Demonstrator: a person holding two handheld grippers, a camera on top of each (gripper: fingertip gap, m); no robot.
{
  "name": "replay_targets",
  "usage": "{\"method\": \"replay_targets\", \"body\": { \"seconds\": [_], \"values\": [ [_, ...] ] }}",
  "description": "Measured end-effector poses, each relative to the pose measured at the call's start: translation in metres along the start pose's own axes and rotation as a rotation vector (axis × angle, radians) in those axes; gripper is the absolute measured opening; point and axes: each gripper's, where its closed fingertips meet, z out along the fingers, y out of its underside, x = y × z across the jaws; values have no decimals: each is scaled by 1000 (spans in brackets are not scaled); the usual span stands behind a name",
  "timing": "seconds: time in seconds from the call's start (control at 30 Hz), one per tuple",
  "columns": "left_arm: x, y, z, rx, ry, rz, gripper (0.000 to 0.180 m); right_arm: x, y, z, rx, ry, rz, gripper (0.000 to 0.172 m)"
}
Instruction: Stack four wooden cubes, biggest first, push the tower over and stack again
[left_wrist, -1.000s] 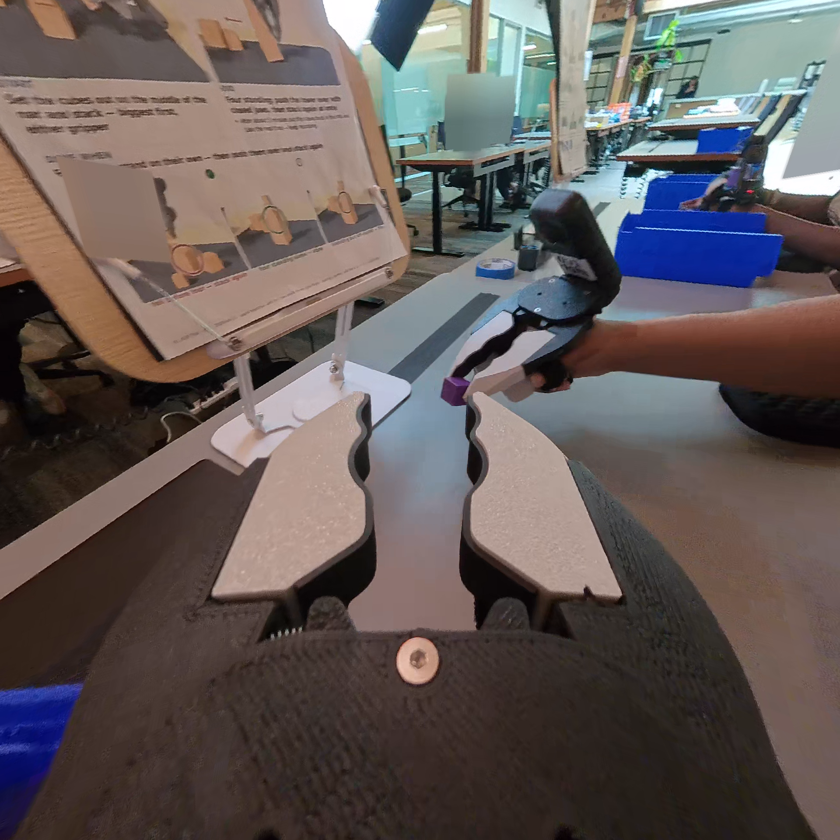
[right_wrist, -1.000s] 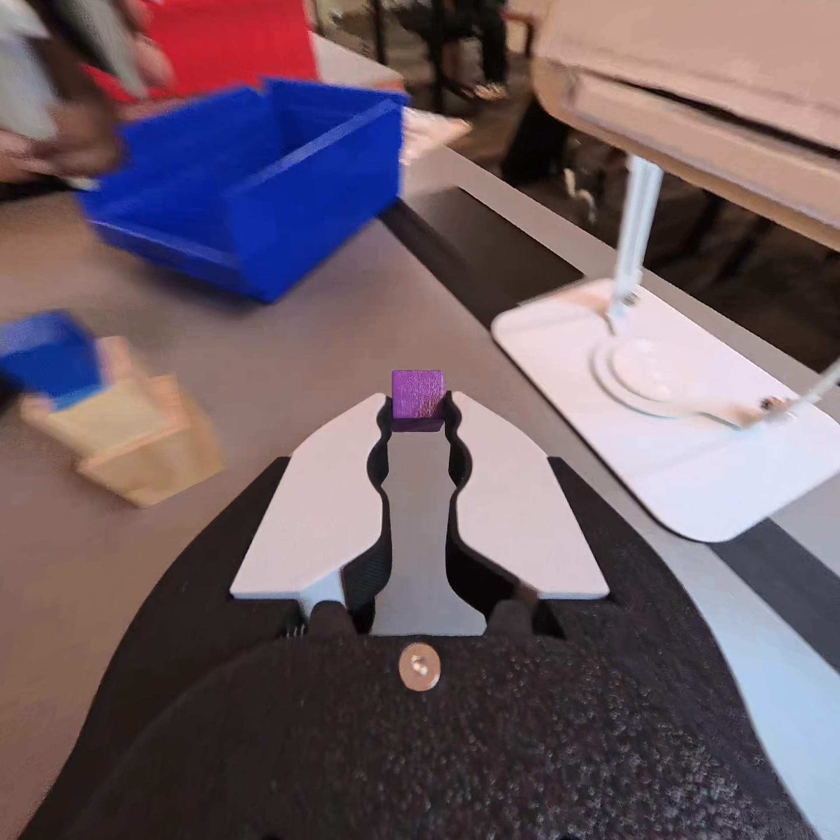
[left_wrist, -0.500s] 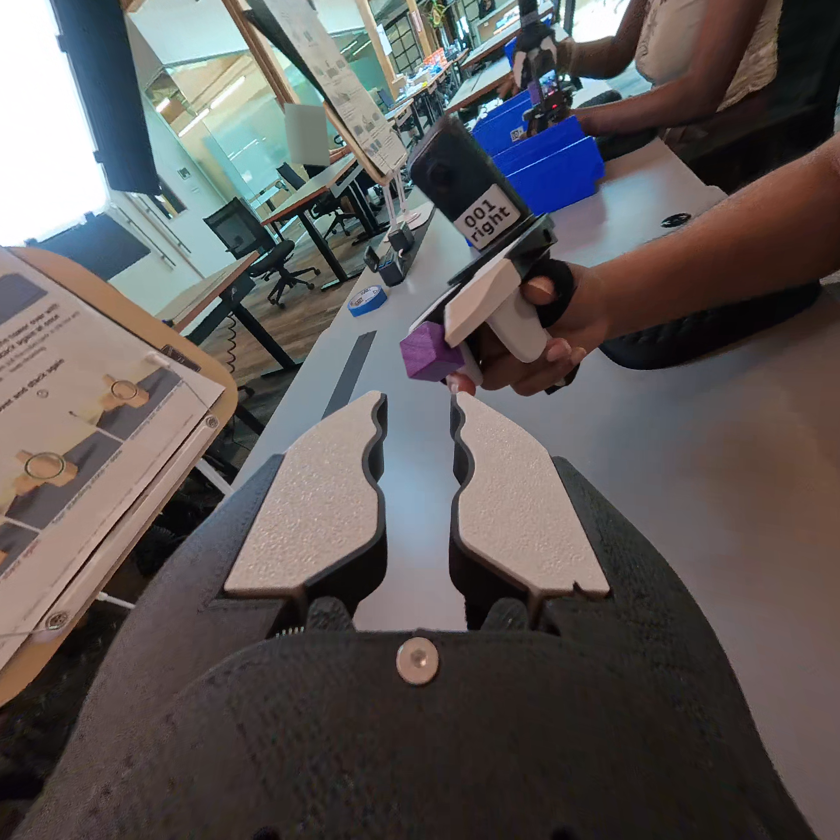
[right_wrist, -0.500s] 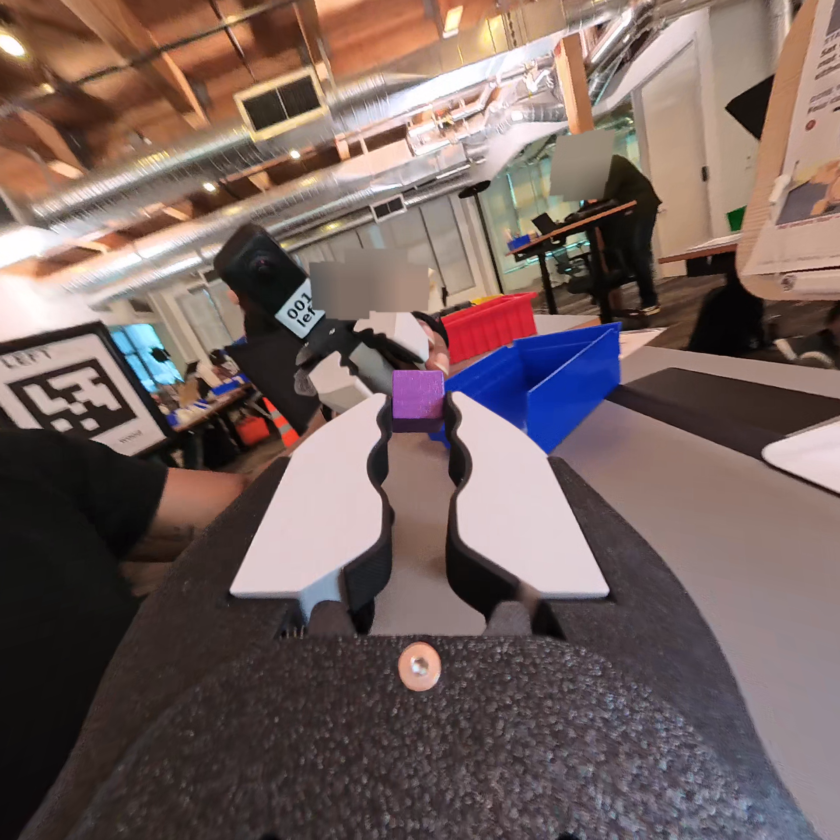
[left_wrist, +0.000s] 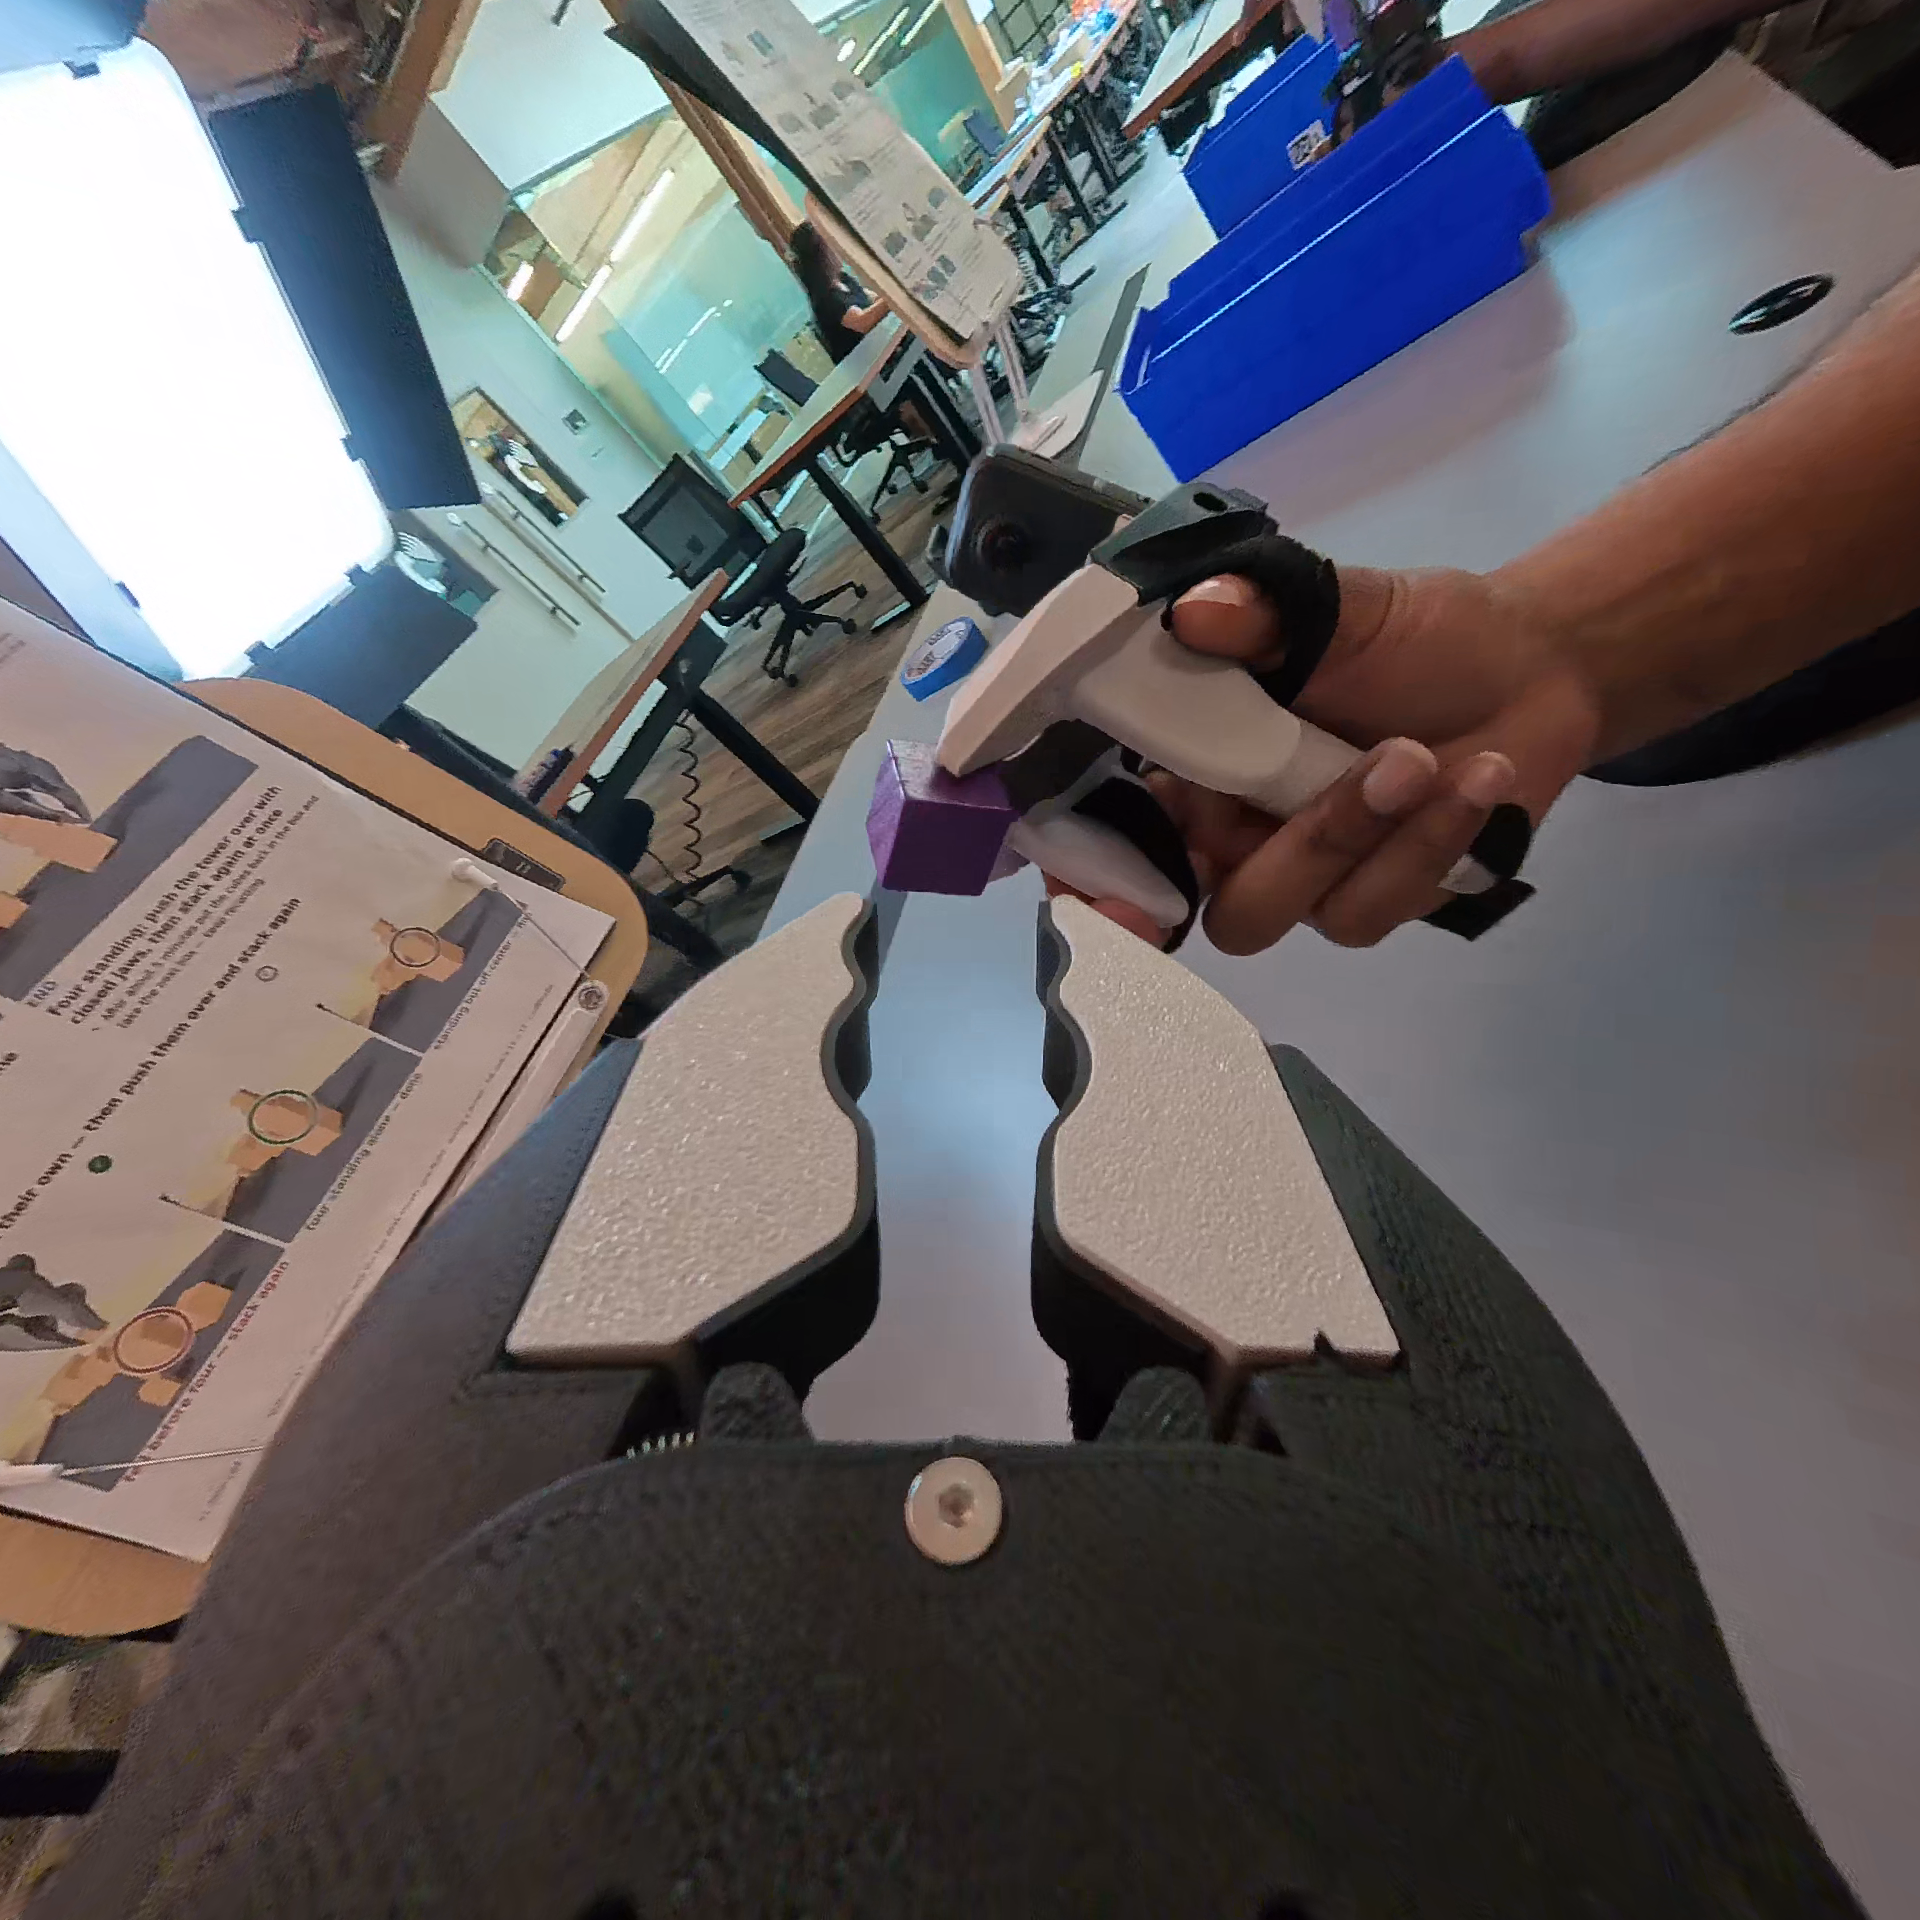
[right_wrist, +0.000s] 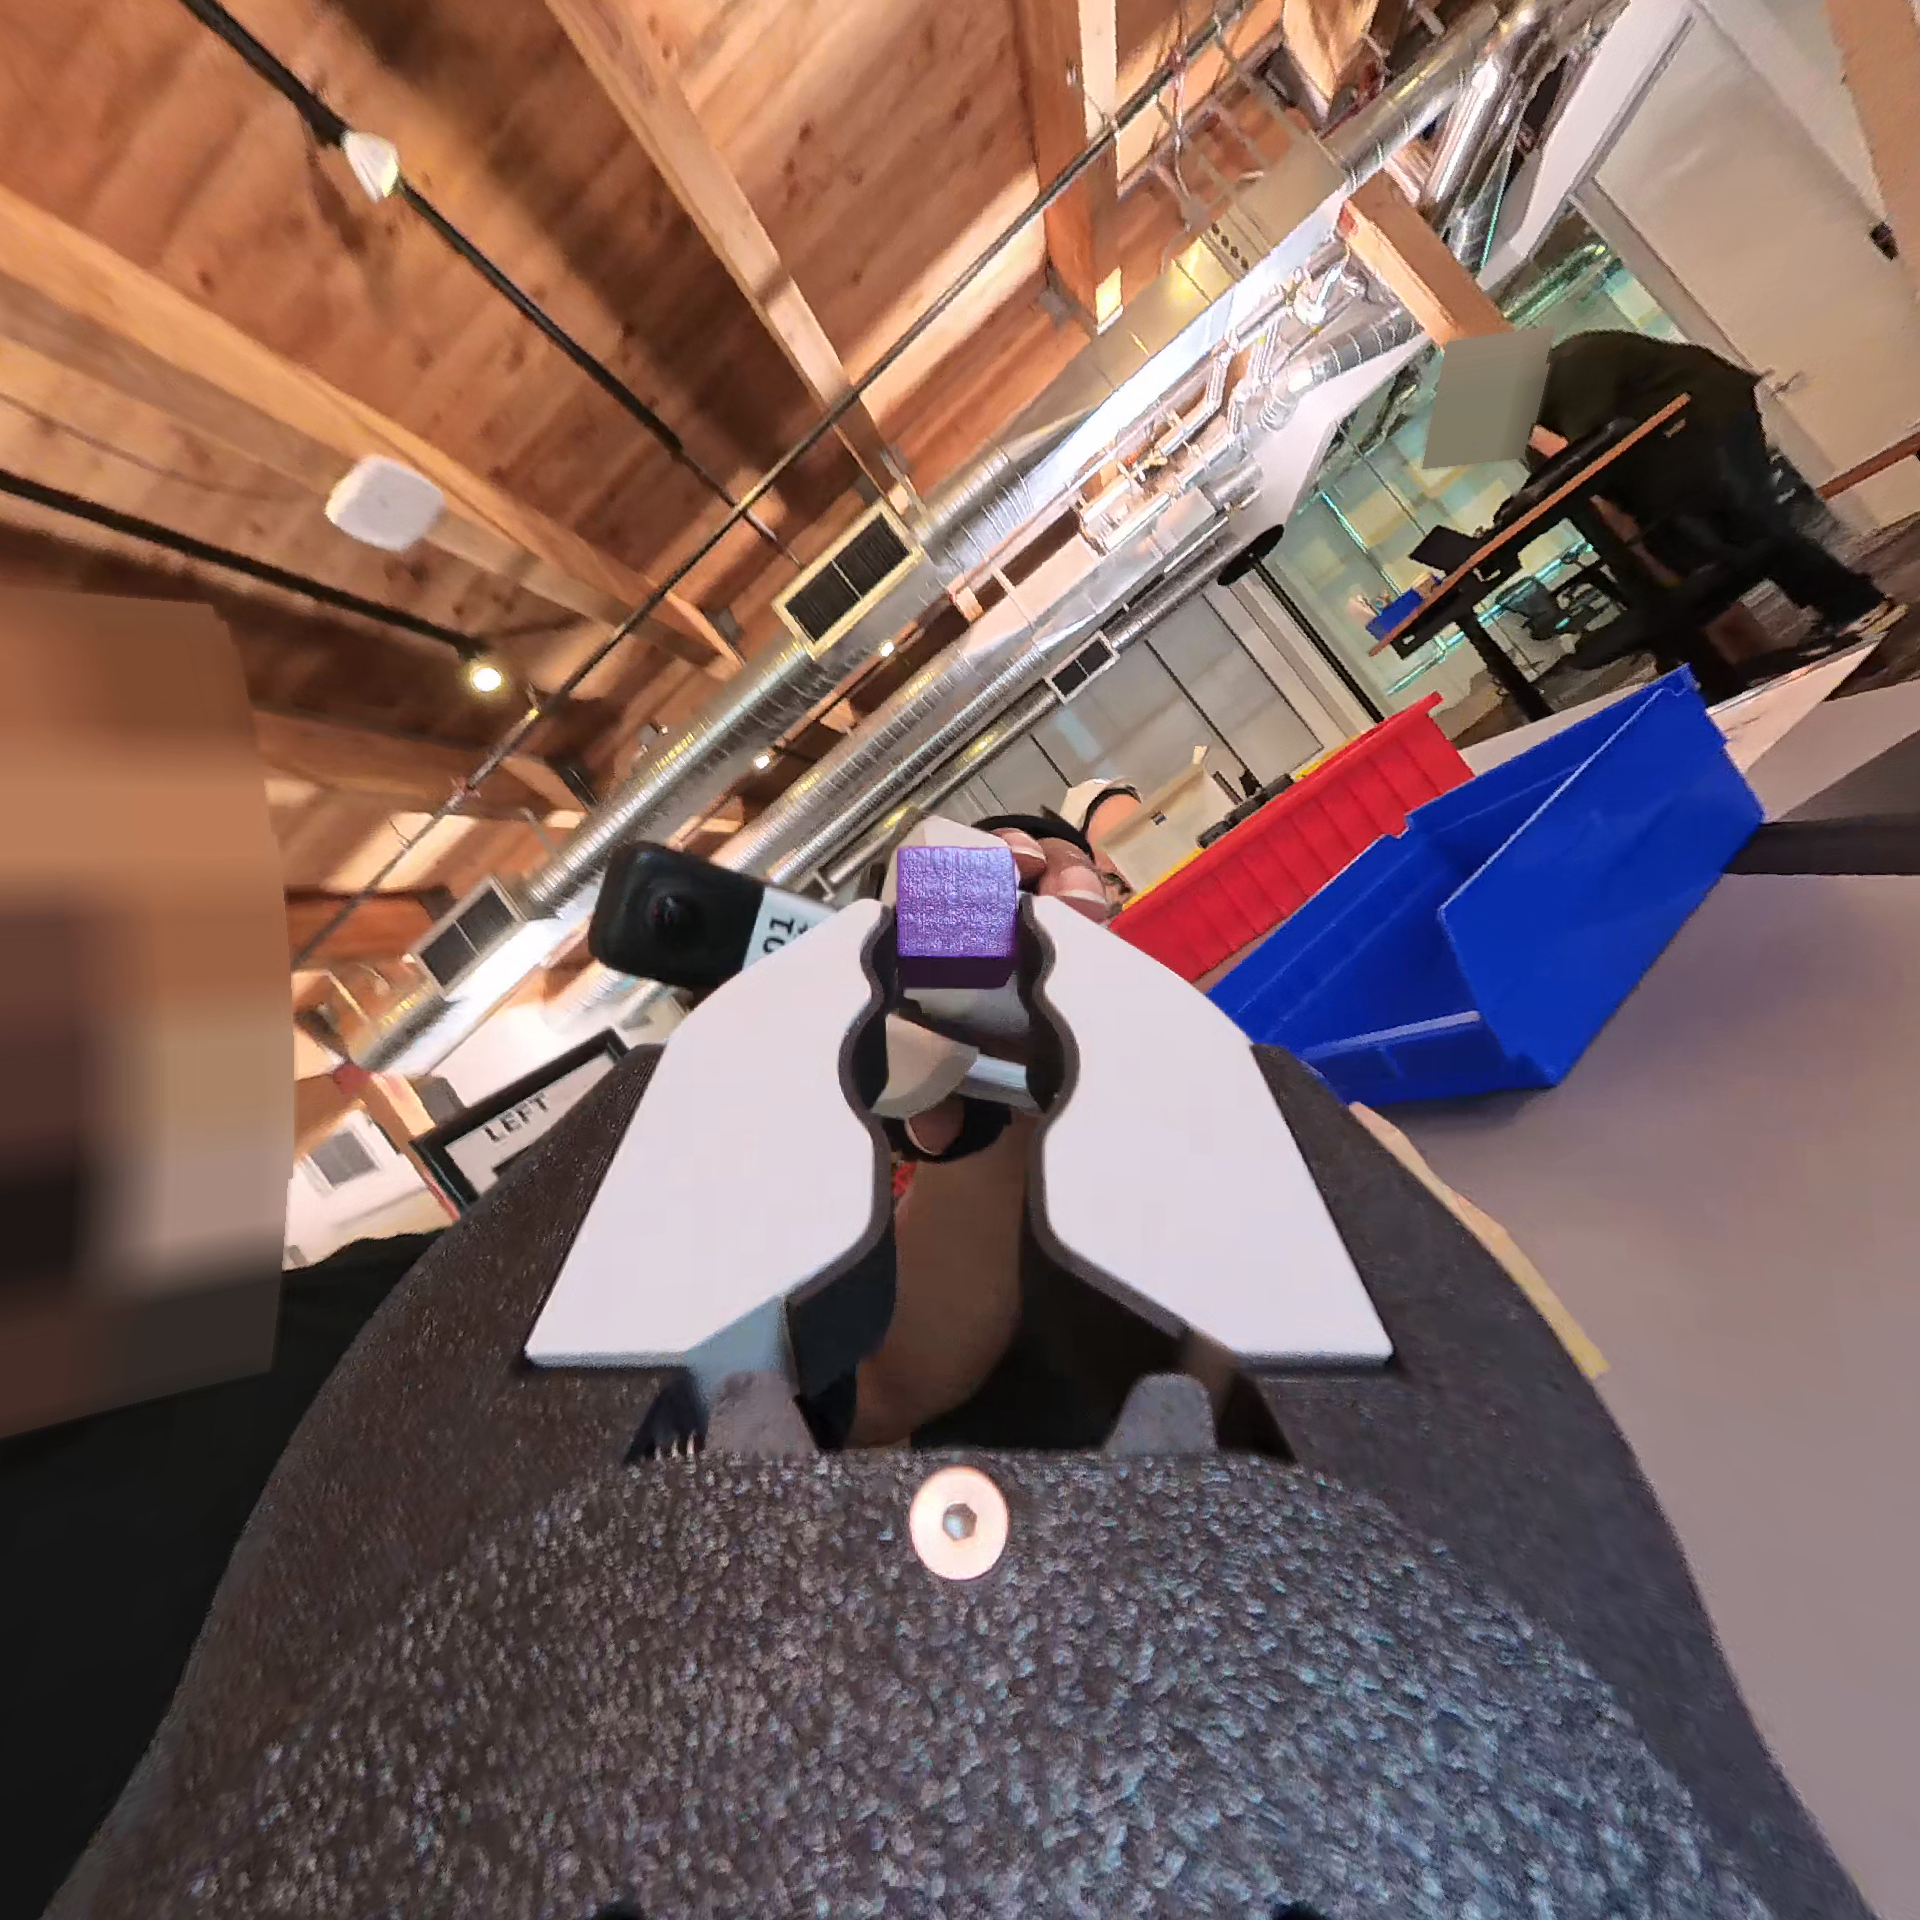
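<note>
Closer now, the right tongs (left_wrist: 997, 821) have carried the purple cube (left_wrist: 935, 836) up to the left tongs' (left_wrist: 956, 935) tips.
Left tongs stand parted with nothing between them; right tongs pinch the cube, raised above the grey bench (left_wrist: 1558, 1143), blue bin (right_wrist: 1538, 935) beyond.

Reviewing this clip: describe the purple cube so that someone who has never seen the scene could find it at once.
Start at the long grey table with the blue bins at its far end. Above it, a hand holds the right gripper, white-fingered, sideways. The purple cube is clamped at its fingertips, clear of the table, just beyond the open, empty left gripper; it is the only purple thing here.
</note>
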Motion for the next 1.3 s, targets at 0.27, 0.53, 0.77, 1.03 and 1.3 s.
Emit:
{"method": "replay_targets", "body": {
  "seconds": [0.27,0.53,0.77,1.03,1.3],
  "values": [
    [-2,-8,9,54,-141,71,23,2,4,2,23,13,20,22],
    [-3,-4,8,-4,-129,58,22,7,6,0,-16,24,12,24],
    [-28,5,-19,-93,-54,-142,22,23,-17,-30,-117,222,-294,38],
    [-47,48,-52,-363,24,-292,21,47,13,-92,-470,446,-638,48],
    [-34,83,-74,-751,334,-234,21,46,47,-99,-620,427,-703,48]
  ]
}}
